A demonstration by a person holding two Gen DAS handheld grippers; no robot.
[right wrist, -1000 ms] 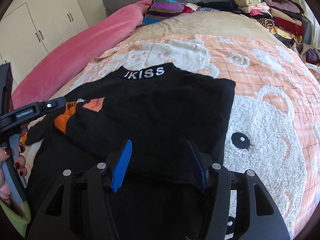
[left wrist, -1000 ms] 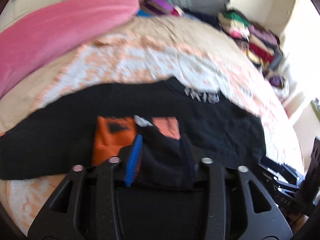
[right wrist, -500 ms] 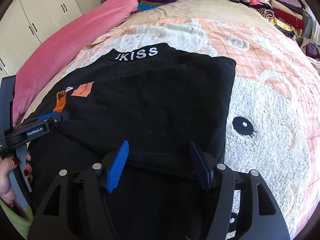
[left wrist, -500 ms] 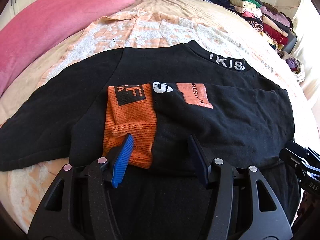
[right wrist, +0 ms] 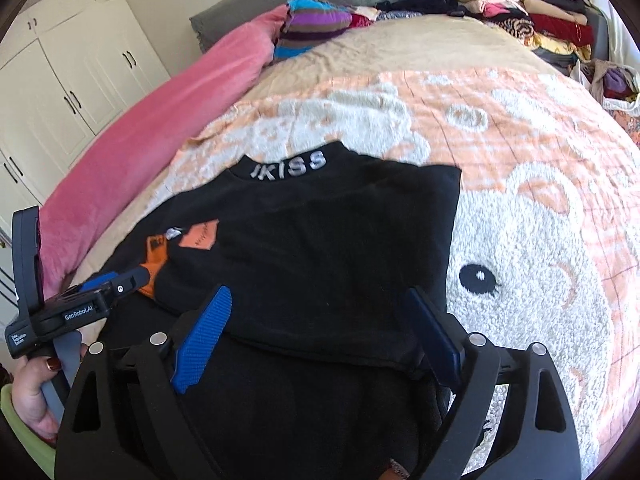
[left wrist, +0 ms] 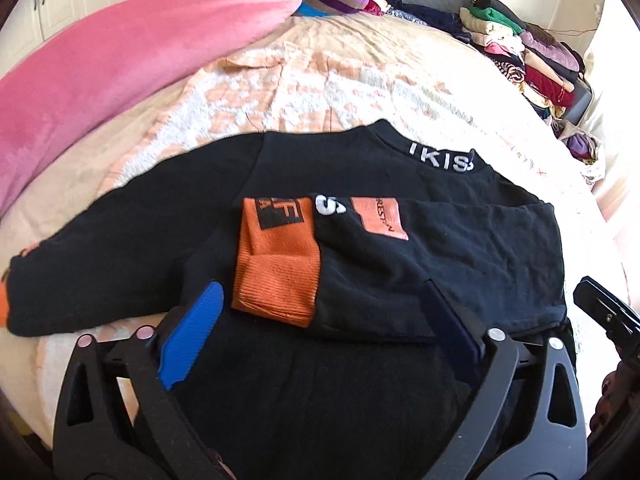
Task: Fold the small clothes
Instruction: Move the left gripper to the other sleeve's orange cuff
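The left gripper [left wrist: 320,312] has a matte black frame of two broad arms with triangular cut-outs, each fixed by round silver screws. One finger [left wrist: 192,332] carries a bright blue ribbed pad; the other pad looks dark navy. The right gripper [right wrist: 324,328] is built the same way, blue pad on the left of the frame. Seen at the lower left of the right wrist view, the left gripper's black housing bears white "GenRobot.AI" lettering above a grey handle, and the hand [right wrist: 30,396] has dark red nail polish beside a light green sleeve edge.

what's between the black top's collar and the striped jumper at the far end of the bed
Only bare blanket: between the black top and the striped jumper nothing else lies, as the right wrist view shows.
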